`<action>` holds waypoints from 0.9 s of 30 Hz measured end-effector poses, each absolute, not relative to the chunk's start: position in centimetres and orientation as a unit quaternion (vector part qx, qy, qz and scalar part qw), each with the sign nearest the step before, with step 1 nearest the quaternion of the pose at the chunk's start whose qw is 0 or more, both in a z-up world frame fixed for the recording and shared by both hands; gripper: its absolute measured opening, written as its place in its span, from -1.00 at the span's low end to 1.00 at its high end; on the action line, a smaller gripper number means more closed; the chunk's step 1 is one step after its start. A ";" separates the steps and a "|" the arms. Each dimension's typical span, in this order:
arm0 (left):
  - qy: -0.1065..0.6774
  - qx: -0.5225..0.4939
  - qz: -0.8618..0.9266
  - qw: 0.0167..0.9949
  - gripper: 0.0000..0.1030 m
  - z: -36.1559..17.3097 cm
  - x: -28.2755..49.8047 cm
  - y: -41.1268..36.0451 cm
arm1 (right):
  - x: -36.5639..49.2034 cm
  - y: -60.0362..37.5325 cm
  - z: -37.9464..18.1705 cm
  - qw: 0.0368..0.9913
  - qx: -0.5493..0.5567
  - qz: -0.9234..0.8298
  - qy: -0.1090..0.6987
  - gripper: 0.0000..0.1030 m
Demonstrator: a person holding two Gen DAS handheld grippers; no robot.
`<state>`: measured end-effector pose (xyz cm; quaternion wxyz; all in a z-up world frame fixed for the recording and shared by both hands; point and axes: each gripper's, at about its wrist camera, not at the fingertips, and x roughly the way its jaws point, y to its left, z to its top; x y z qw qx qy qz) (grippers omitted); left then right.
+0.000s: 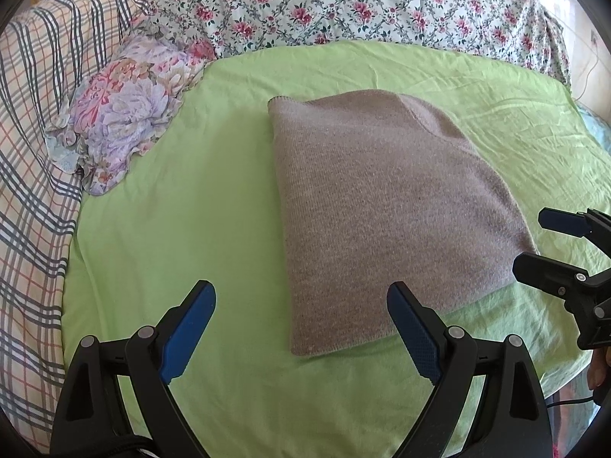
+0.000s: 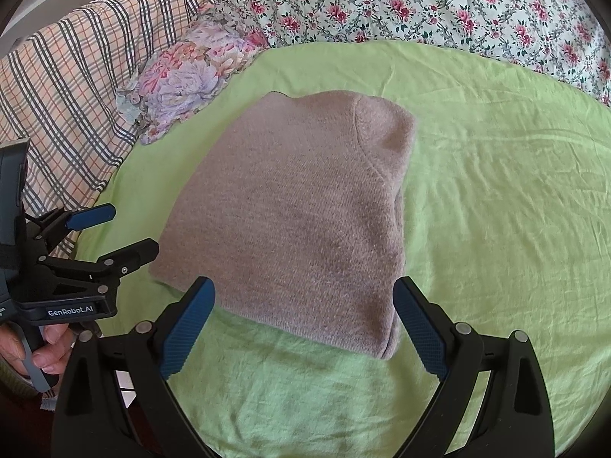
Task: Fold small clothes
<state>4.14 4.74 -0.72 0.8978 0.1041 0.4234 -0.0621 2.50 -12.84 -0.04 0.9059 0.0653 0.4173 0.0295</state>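
A grey-brown knitted garment point(image 1: 385, 206) point(image 2: 301, 221) lies folded into a flat, rounded slab on the light green sheet point(image 1: 191, 206) point(image 2: 496, 210). My left gripper point(image 1: 301, 297) hovers open just short of the garment's near left corner, with nothing between its blue pads. My right gripper point(image 2: 303, 297) is open too, straddling the garment's near edge from above without holding it. Each gripper also appears in the other's view: the right gripper point(image 1: 534, 240) beside the garment's right edge, the left gripper point(image 2: 133, 229) at its left corner, held by a hand point(image 2: 42, 347).
A floral pillow point(image 1: 126, 107) point(image 2: 187, 80) lies at the back left on the sheet. A plaid blanket point(image 1: 34, 160) point(image 2: 65, 95) covers the left side, and a rose-patterned quilt point(image 1: 343, 4) point(image 2: 420, 4) is heaped along the back. Bare green sheet stretches to the right.
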 end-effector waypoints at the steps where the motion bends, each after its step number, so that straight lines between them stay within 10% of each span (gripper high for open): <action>1: 0.423 0.104 -0.063 0.898 0.79 -0.7 4.2 4.7 | 2.5 -12.8 0.0 0.906 0.065 0.030 0.417 0.84; 27: 0.418 0.107 -0.060 0.900 0.79 -0.5 7.5 3.9 | 5.5 -13.9 0.6 0.909 0.077 0.028 0.409 0.84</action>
